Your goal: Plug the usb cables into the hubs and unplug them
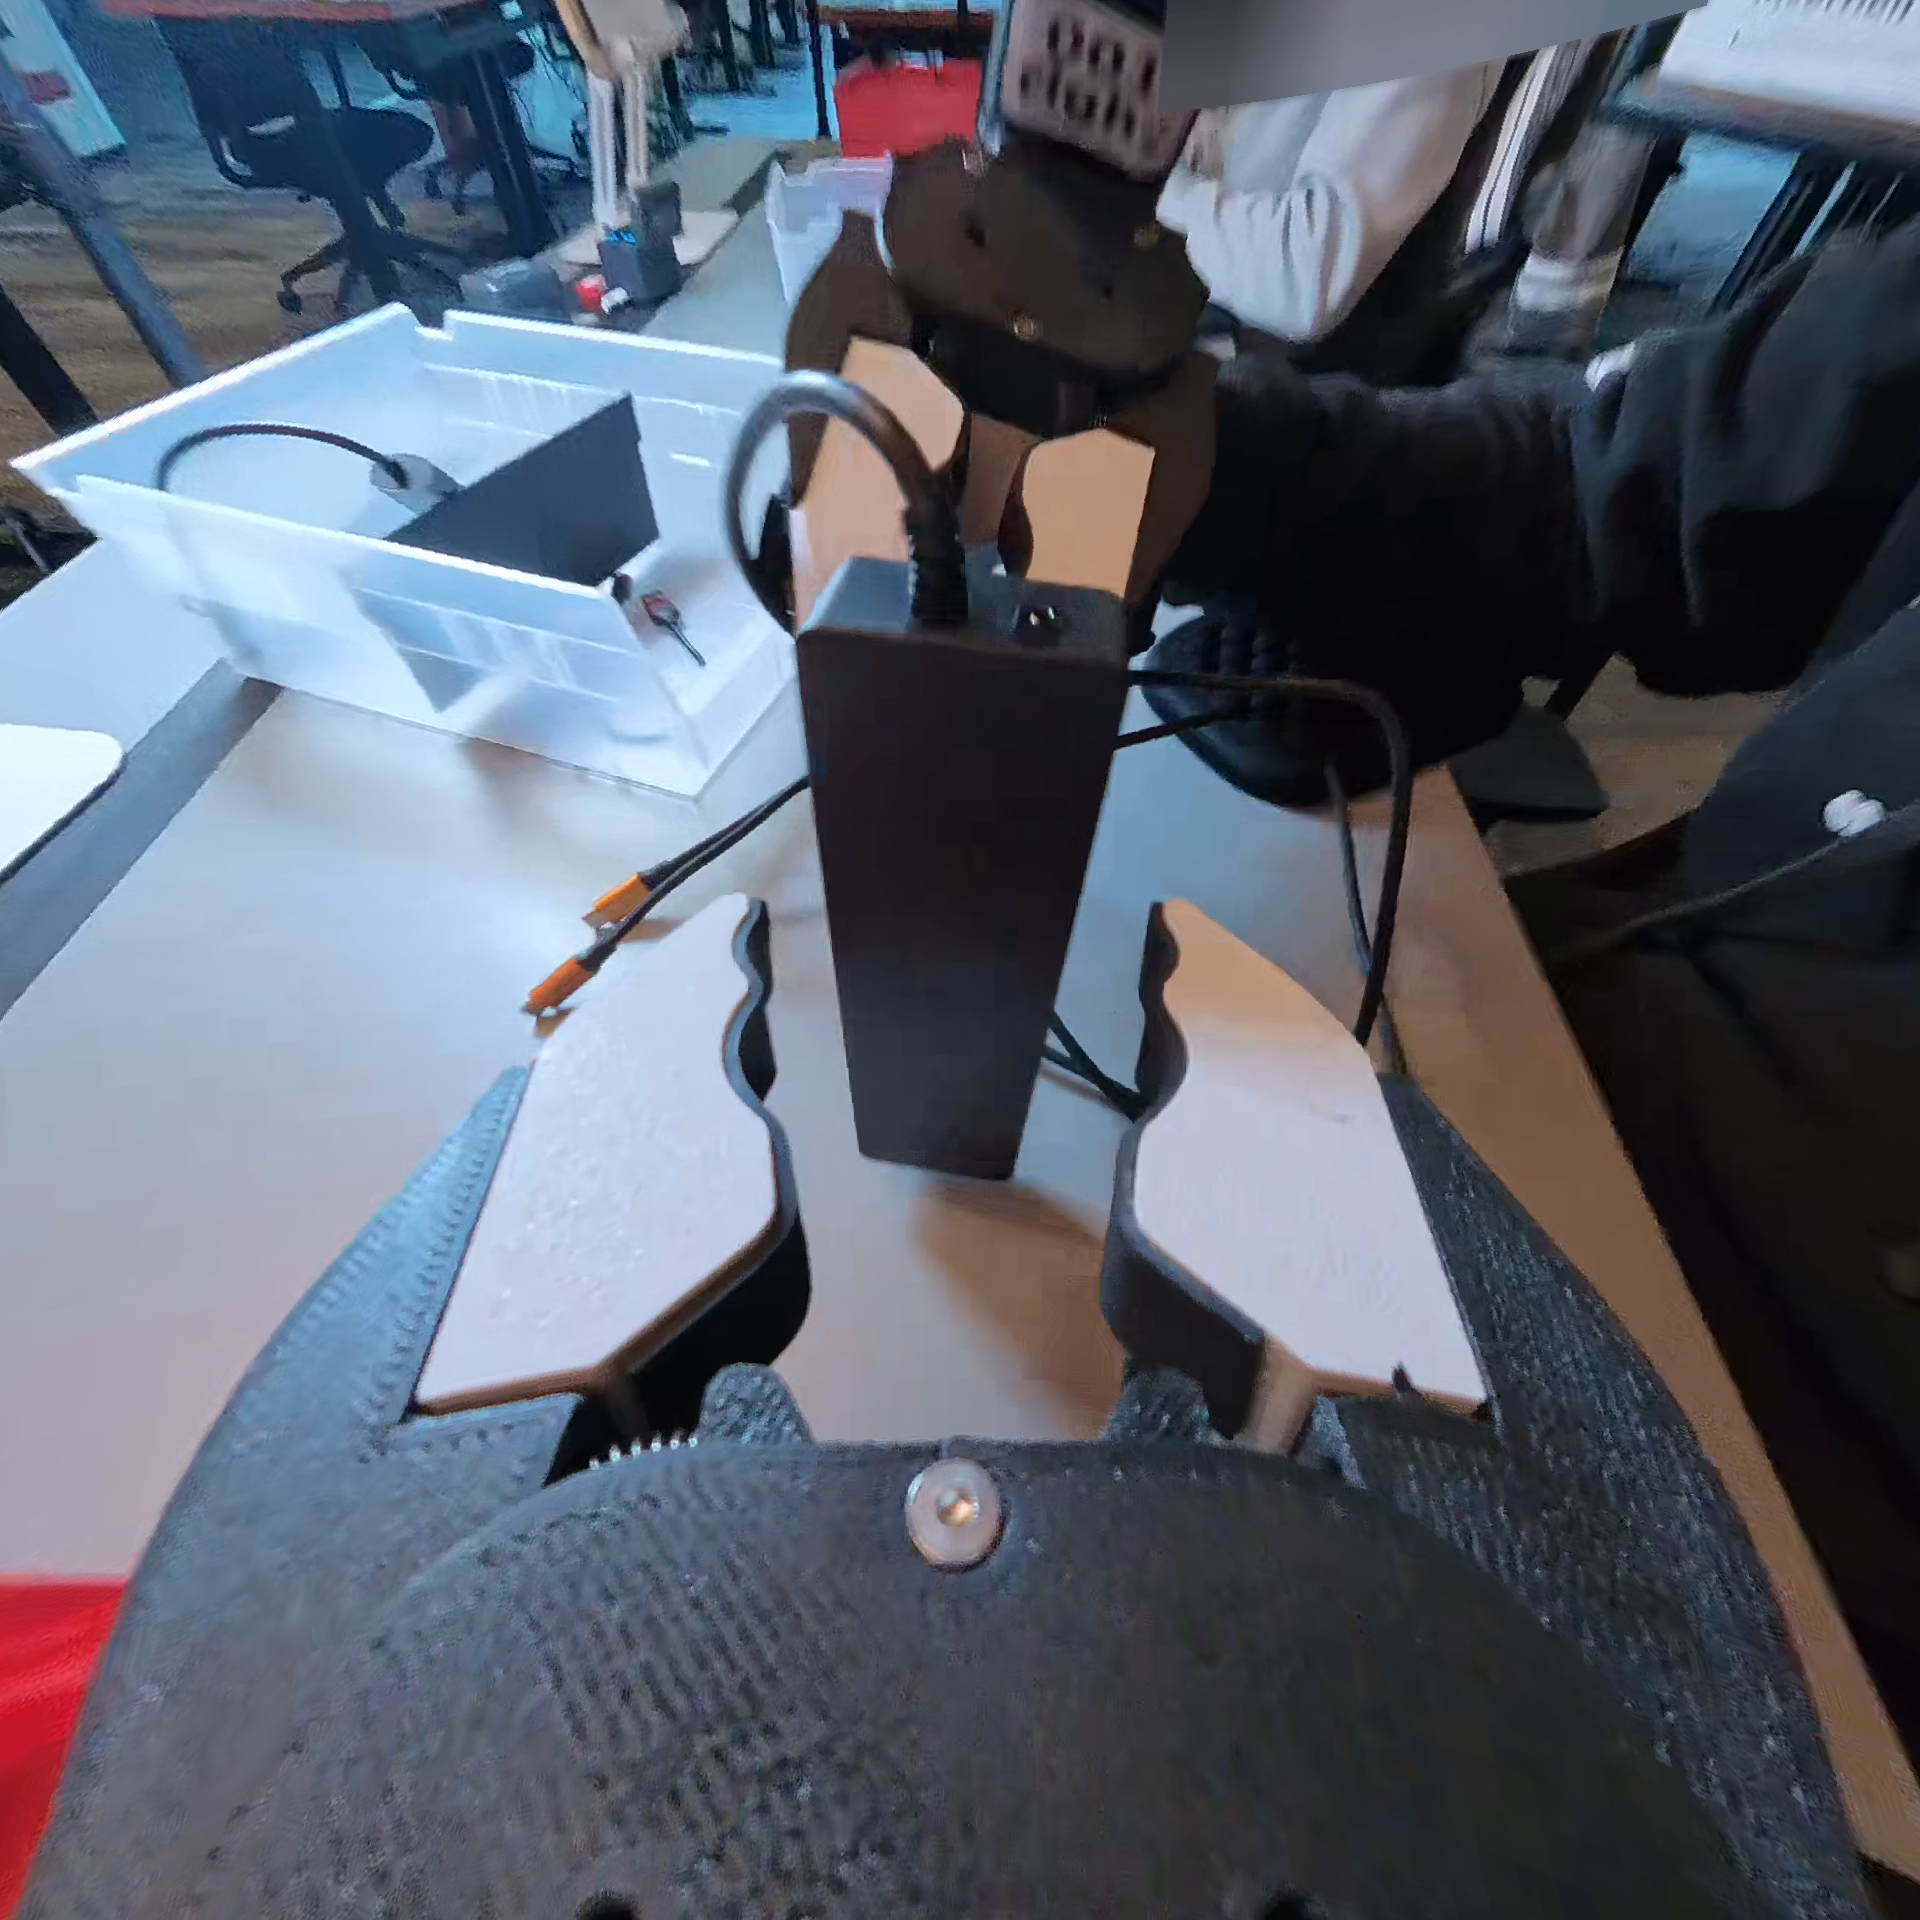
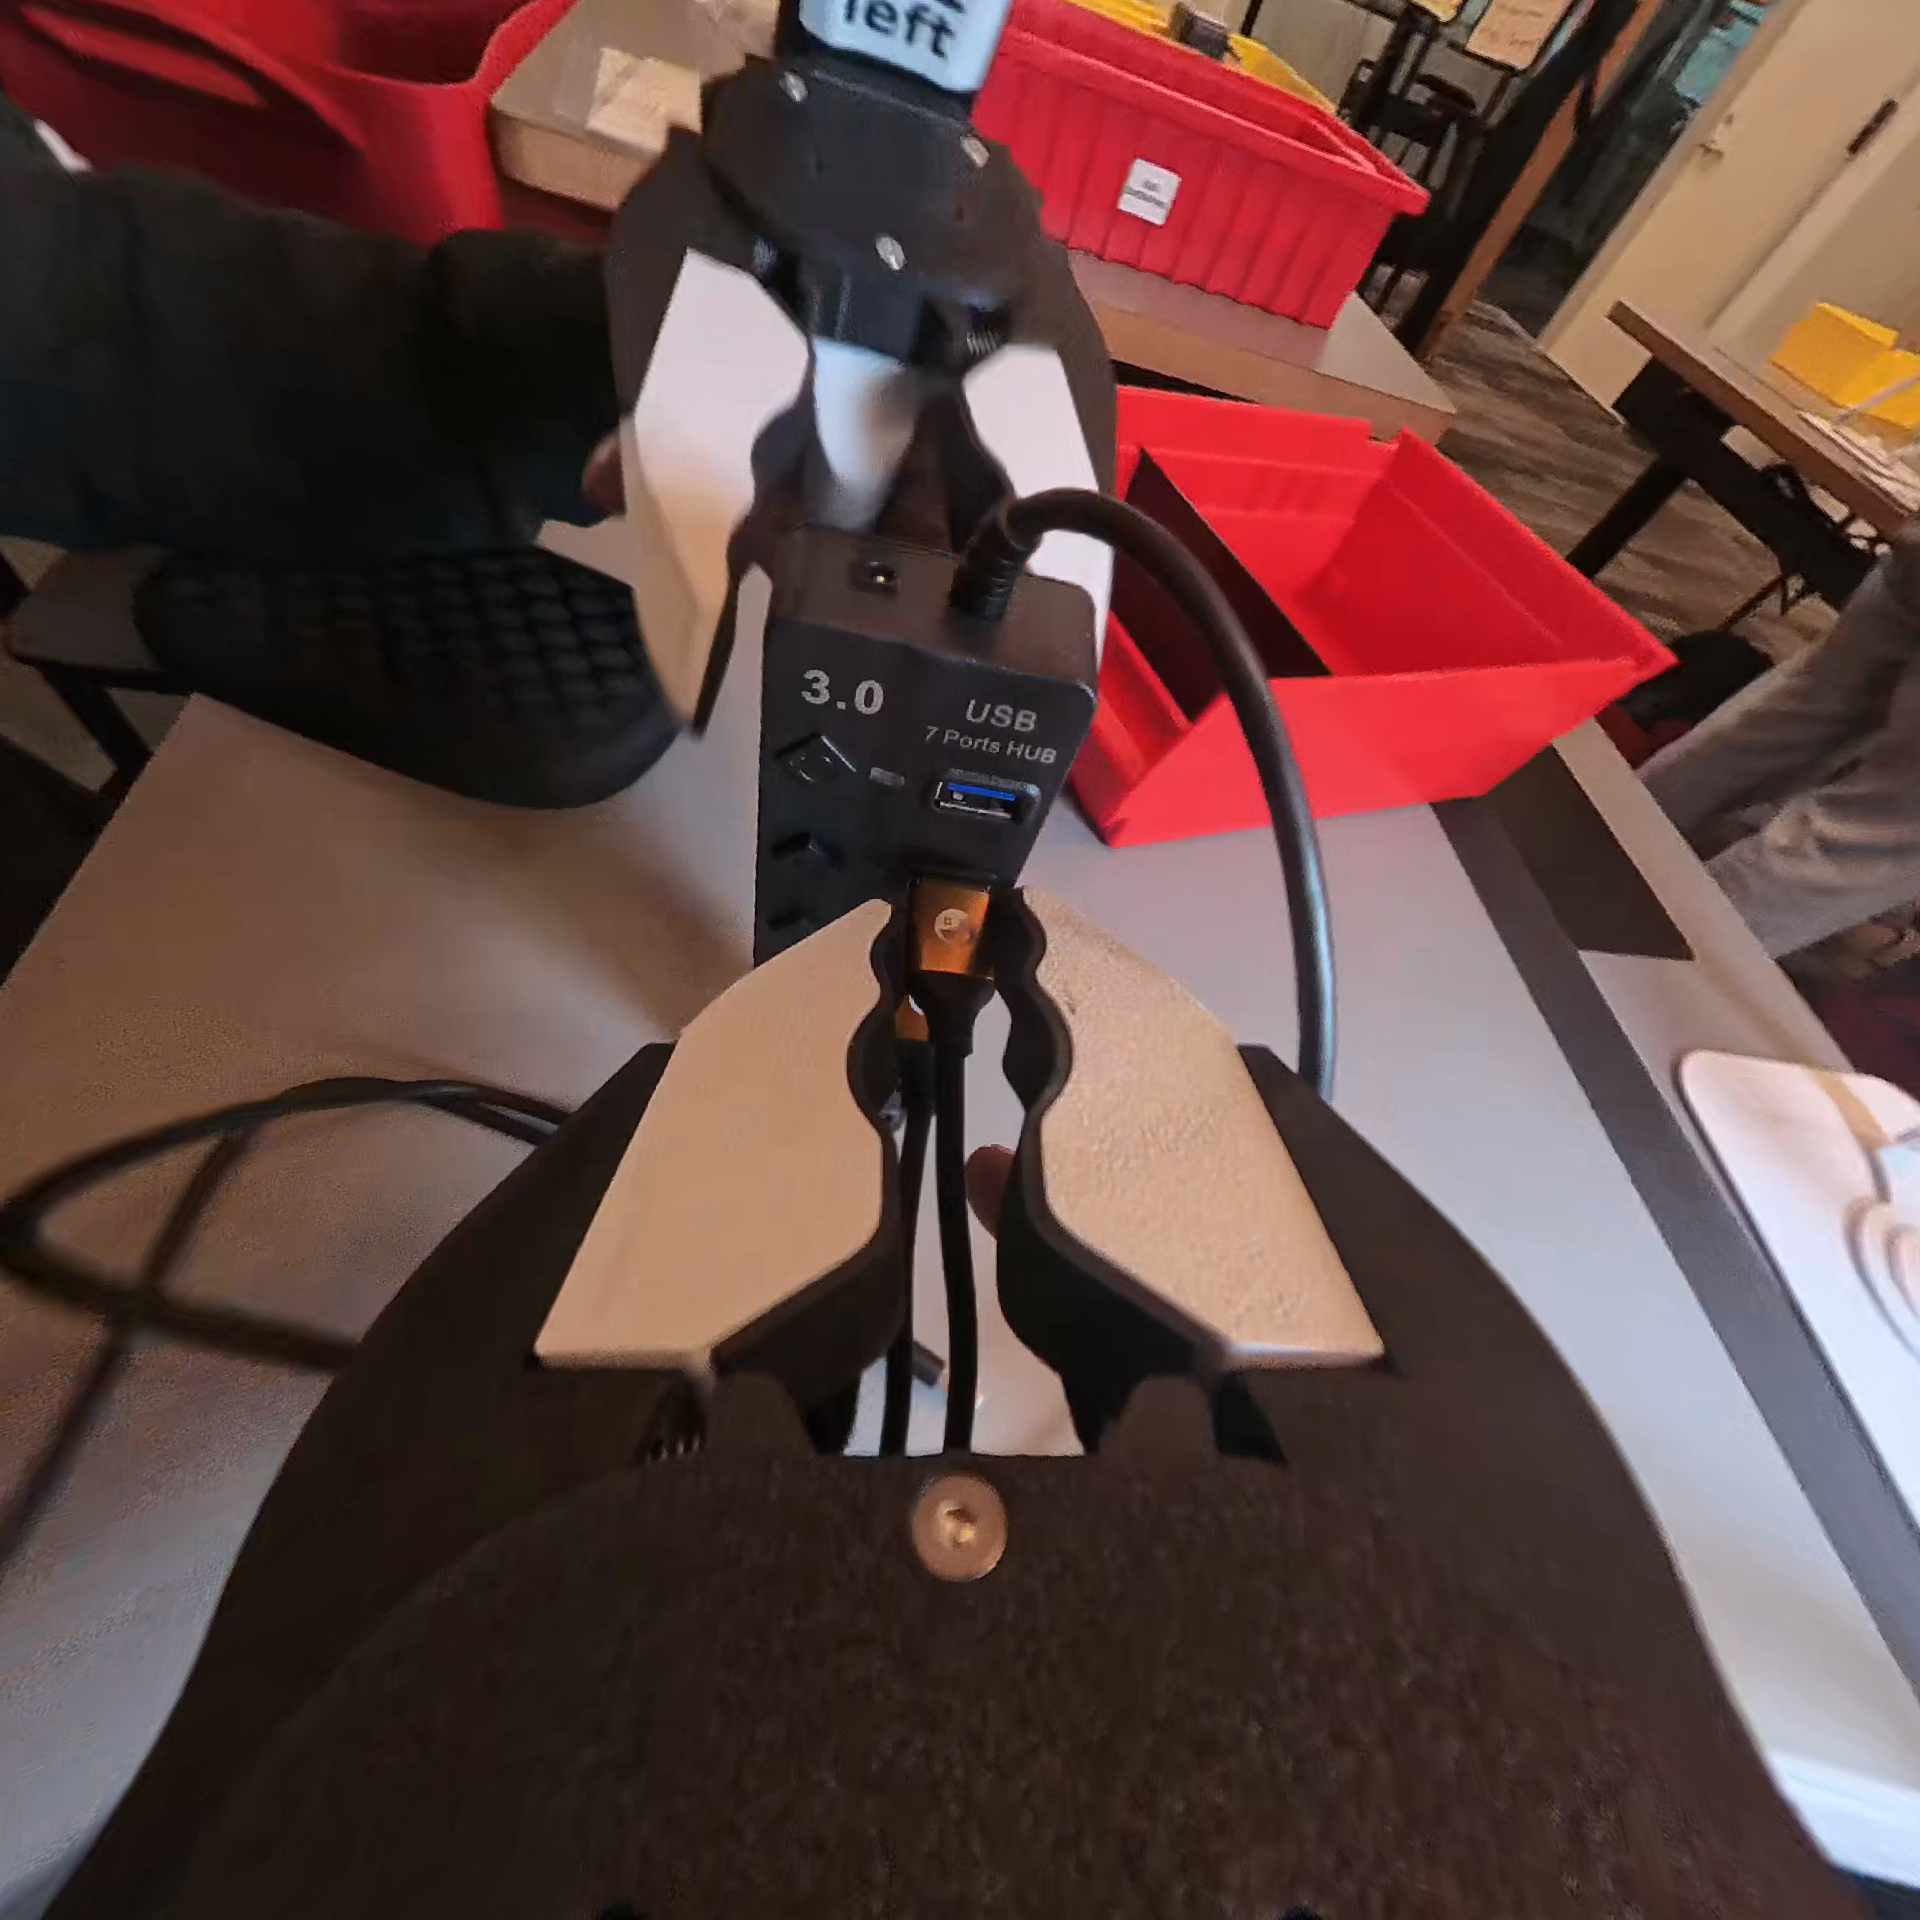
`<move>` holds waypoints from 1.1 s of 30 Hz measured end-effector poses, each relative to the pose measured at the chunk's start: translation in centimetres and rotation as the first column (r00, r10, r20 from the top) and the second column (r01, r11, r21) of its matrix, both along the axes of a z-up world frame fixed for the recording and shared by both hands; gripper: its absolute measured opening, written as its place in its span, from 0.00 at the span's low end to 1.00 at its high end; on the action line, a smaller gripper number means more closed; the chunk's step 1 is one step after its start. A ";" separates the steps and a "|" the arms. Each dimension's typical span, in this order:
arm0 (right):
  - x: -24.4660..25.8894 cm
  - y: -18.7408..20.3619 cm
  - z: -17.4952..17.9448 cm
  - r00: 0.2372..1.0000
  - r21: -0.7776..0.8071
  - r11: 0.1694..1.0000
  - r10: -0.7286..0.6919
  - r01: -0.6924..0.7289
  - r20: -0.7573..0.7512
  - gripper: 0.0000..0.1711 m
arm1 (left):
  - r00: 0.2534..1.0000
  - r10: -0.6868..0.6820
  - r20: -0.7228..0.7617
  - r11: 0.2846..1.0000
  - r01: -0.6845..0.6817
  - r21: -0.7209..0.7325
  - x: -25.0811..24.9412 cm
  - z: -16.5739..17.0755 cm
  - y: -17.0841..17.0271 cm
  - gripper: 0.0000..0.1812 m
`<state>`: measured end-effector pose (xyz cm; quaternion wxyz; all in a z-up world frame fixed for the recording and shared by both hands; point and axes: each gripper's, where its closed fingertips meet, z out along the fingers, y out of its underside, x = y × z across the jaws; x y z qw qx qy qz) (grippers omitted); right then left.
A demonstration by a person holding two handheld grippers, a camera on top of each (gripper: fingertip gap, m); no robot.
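Hub [image 2: 914, 748] stands upright, right gripper [image 2: 951, 961] clamping an orange plug [image 2: 948, 925] at its port; left gripper [image 1: 956, 1029] spread, two plugs [image 1: 597, 935] pending beside it.

A: We see a black hub [image 2: 914, 748] printed with white lettering, one port [image 2: 985, 798] lined in blue.

B: We also find a plug [image 2: 951, 935] in metallic orange, trailing a black cable [image 2: 956, 1247]. Two more orange plugs [image 1: 592, 945] lie on the pale grey table [image 1: 312, 1039].

A: Our right gripper [image 2: 951, 925] is black with a woven-looking texture, its finger pads [image 2: 1174, 1164] a speckled off-white.

B: The left gripper [image 1: 956, 935] matches: ridged black body, cream pads [image 1: 623, 1153].

A: We note a bright red bin [image 2: 1382, 727] with a black divider in the right wrist view.

B: And a white tray [image 1: 436, 582] with a black divider in the left wrist view.
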<state>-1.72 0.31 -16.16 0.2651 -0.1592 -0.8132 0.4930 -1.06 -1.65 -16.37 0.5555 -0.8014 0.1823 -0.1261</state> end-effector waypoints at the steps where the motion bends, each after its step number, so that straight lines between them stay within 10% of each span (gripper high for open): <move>1: 0.1 -0.7 0.0 1.000 0.023 1.000 0.007 -0.007 -0.016 0.09 | 0.999 0.002 -0.051 1.000 -0.002 -0.014 0.6 -0.8 0.7 0.38; 9: 0.3 0.5 -0.5 0.999 0.115 0.993 -0.039 0.041 -0.023 0.09 | 0.951 0.090 -0.296 0.996 -0.092 0.007 -0.4 -1.1 1.2 0.31; 12: 1.5 3.0 0.4 0.999 0.014 1.000 -0.024 0.023 0.035 0.09 | 0.972 0.213 -0.099 0.976 -0.208 0.064 -4.6 1.6 -0.9 0.31; 17: 5.5 5.8 12.4 0.980 -0.367 0.923 0.050 -0.118 -0.190 0.08 | 0.921 0.385 0.058 0.919 -0.389 0.073 -8.8 1.6 -1.7 0.31; 23: 3.6 17.3 20.2 0.795 -0.445 0.850 -0.467 0.282 -0.388 0.08 | 0.955 0.295 0.029 0.954 -0.296 0.034 -6.5 -0.4 -0.2 0.31; 33: -1.7 30.2 11.7 0.488 -0.264 0.553 -0.828 0.790 -0.275 0.04 | 0.960 0.281 0.016 0.960 -0.281 -0.012 -5.9 -2.3 0.5 0.31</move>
